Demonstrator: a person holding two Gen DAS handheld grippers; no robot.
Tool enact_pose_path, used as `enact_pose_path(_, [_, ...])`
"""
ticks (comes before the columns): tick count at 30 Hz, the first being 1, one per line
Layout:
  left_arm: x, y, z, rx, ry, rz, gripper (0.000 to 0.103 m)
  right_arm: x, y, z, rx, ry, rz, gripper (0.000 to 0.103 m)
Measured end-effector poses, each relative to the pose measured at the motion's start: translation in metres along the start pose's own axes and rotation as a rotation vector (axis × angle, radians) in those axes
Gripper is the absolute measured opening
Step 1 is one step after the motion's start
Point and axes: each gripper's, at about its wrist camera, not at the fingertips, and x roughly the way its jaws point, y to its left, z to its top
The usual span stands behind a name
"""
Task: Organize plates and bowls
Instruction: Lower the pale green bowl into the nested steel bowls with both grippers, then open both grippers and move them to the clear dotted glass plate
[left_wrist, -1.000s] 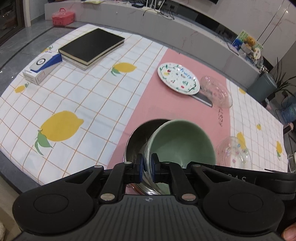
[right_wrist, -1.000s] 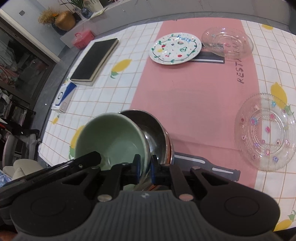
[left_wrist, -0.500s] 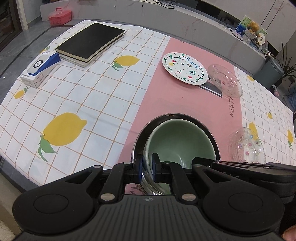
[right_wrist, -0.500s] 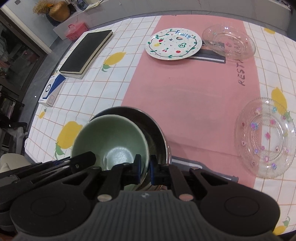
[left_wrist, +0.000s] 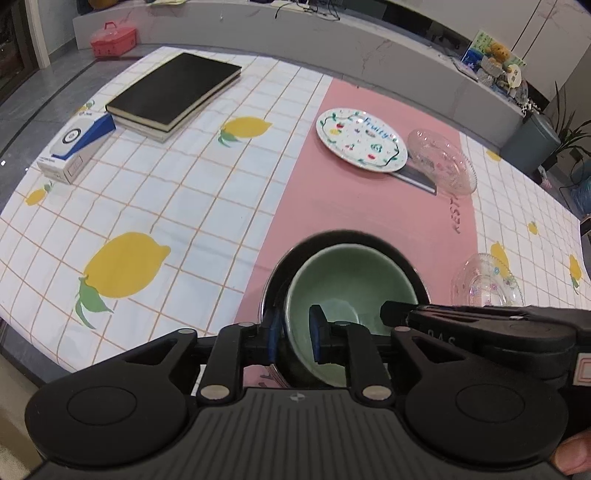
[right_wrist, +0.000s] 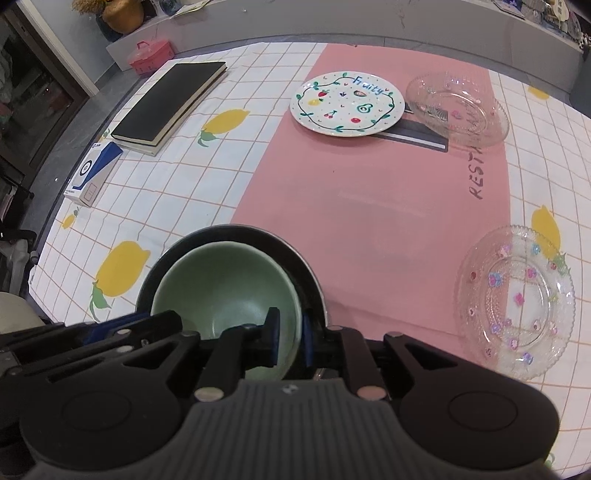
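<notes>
A lemon-print cloth (left_wrist: 155, 192) with a pink runner (right_wrist: 369, 206) covers the desk. The green bowl (left_wrist: 347, 280) sits nested in a metal bowl (left_wrist: 273, 295) on the runner. Both tools, left (left_wrist: 293, 334) and right (right_wrist: 290, 341), straddle its rim, their jaws having just been opening, pads now slightly parted from the rim.

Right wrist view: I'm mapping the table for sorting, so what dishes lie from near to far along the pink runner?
green bowl nested in the metal bowl → flowered glass plate → painted fruit plate

Green bowl (left_wrist: 351, 284) inside metal bowl (left_wrist: 273, 291), left tongs (left_wrist: 293, 332) (just parting) astride its rim.
</notes>
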Motion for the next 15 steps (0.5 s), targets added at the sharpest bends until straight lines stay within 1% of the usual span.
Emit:
enact_pose_path(4, [-0.008,0.000,0.003,0.000,-0.020,-0.008,0.020,-0.009,0.001,-0.001,-0.010,-0.019,0.020,0.022])
enact_pose_path(8, [-0.018,-0.002,0.005,0.003,-0.053,-0.029,0.025,-0.024,0.002,-0.001,-0.033,-0.058,0.024,0.028])
enact_pose_path(12, [-0.031,-0.007,0.009,0.012,-0.106,-0.063,0.030,-0.041,-0.003,-0.001,-0.034,-0.102,0.038,0.032])
enact_pose_path(15, [-0.043,-0.016,0.009,0.032,-0.168,-0.098,0.034,-0.055,-0.013,0.000,-0.021,-0.150,0.042,0.035])
